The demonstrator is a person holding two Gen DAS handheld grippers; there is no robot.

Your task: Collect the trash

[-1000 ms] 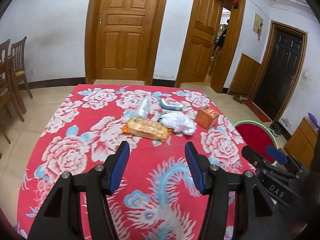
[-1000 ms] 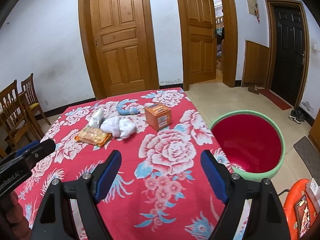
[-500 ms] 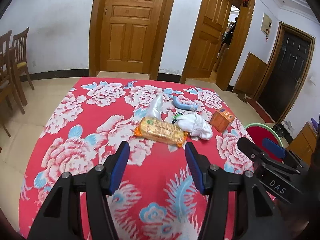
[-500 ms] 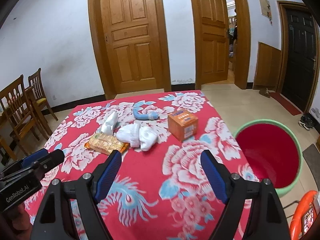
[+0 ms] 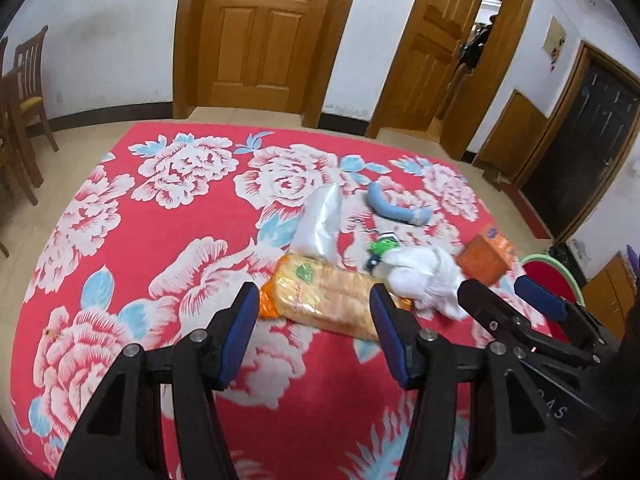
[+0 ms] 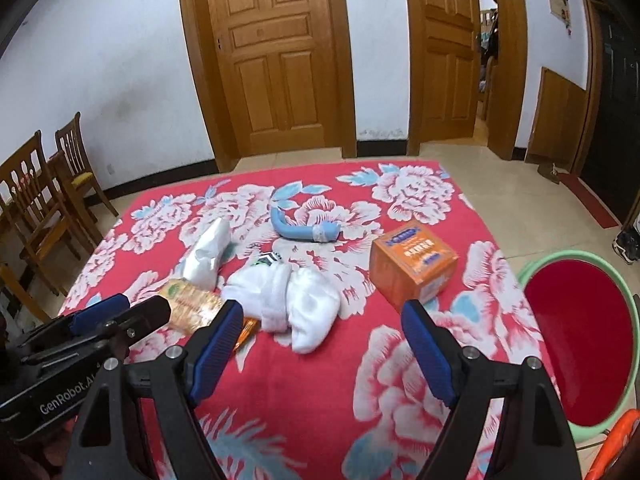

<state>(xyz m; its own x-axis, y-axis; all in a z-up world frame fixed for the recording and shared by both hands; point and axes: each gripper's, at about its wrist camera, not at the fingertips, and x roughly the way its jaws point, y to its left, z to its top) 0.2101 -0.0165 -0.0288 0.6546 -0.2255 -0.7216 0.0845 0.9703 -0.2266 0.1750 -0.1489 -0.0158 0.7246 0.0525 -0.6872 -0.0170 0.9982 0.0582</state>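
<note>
A: Both grippers wide open, empty. Left gripper [image 5: 314, 330] lined up on the bread bag [image 5: 324, 296]; right gripper [image 6: 322, 344] near the white socks [image 6: 296, 300]. Trash clusters mid-table; red bin [image 6: 576, 340] off the right edge.

B: Risks?

A: Slick bag may slip; grippers could collide. Loose floral cloth [image 6: 400, 380] might snag. Tiled room, wooden doors [image 6: 276, 56], chairs [image 6: 44, 200] left.

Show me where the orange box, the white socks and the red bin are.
orange box [image 6: 414, 266]: right wrist view, on its front face.
white socks [image 6: 296, 300]: right wrist view, on the middle of the bundle.
red bin [image 6: 576, 340]: right wrist view, on its red inner wall.
</note>
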